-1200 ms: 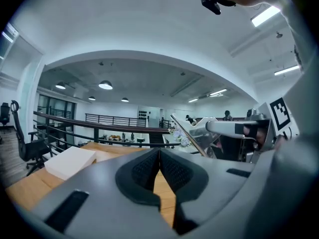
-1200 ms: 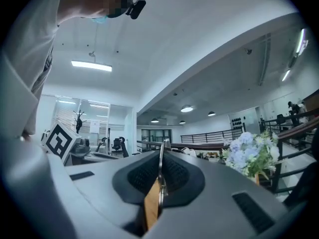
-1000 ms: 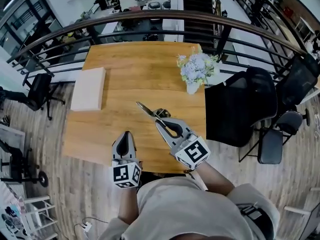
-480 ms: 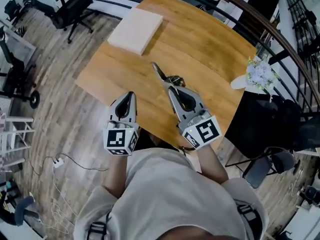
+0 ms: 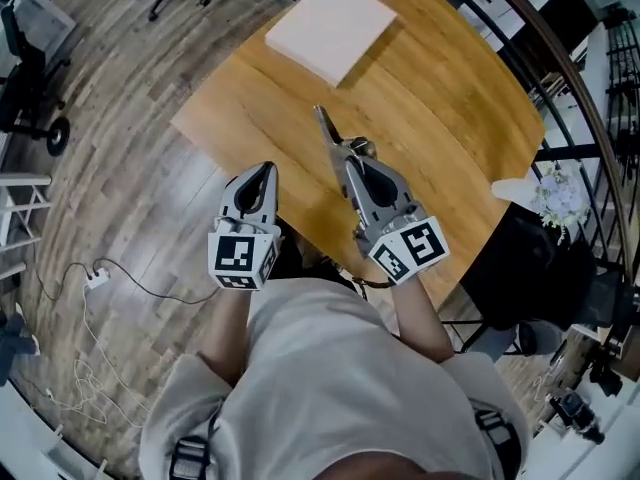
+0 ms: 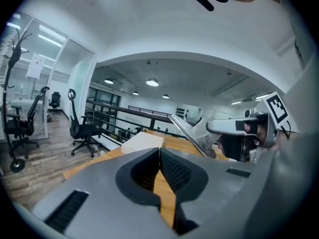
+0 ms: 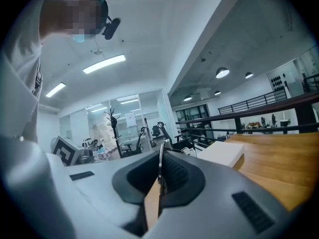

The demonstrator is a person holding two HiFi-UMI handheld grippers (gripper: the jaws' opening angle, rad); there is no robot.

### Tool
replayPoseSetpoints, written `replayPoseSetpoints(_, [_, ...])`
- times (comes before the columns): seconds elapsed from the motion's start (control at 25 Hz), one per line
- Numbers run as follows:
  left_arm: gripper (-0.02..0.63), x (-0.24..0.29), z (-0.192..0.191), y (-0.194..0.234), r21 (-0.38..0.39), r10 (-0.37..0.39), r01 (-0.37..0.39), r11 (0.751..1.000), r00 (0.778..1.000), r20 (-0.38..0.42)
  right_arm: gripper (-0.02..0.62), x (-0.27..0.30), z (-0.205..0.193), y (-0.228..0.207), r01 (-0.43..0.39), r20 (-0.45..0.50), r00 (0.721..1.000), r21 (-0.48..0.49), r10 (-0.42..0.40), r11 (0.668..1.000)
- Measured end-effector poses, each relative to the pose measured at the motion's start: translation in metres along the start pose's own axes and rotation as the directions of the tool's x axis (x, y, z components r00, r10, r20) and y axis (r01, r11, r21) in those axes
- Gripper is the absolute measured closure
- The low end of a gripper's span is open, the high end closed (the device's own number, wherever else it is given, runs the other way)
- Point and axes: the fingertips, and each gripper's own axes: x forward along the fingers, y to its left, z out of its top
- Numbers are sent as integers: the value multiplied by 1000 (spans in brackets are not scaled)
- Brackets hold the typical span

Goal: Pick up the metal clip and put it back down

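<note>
The metal clip (image 5: 326,128) stood pinched edge-on in the right gripper's (image 5: 347,158) jaws, held above the table (image 5: 450,98) inside its near edge. The left gripper (image 5: 263,173), pressed together and empty, hung alongside at that edge. A white box (image 5: 332,26) lay by the far edge.

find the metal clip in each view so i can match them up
Head view: upper middle, the metal clip juts from the right gripper over the table.
Left gripper view: right of centre, a slanted shiny strip.
Right gripper view: centre, edge-on between the shut jaws.
Shared landmark: the white box.
</note>
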Motion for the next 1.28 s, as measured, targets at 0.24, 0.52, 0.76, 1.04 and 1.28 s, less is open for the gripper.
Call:
replayPoseSetpoints(0.24, [581,21,-31,58,-43,7,-10,999,998,-60,566,51,-46,-12,47,-121,992,68,-38,997])
replayPoseSetpoints(0.52, [581,50,-75,93,-89,-24,10,996,988,-154,566,92,-86,-33,104,-211,975,140,-73,985])
replayPoseSetpoints(0.76, [581,82,-117,106,-111,-79,53,992,966,-245,566,120,-120,-58,175,-265,958,225,-112,959])
replayPoseSetpoints(1.04, [581,115,-147,125,-184,-75,21,983,953,-295,566,150,-155,-87,234,-311,938,244,-153,941])
replayPoseSetpoints(1.28, [581,126,-160,128,-188,-112,49,981,933,-341,566,177,-177,-104,264,-349,926,314,-148,912])
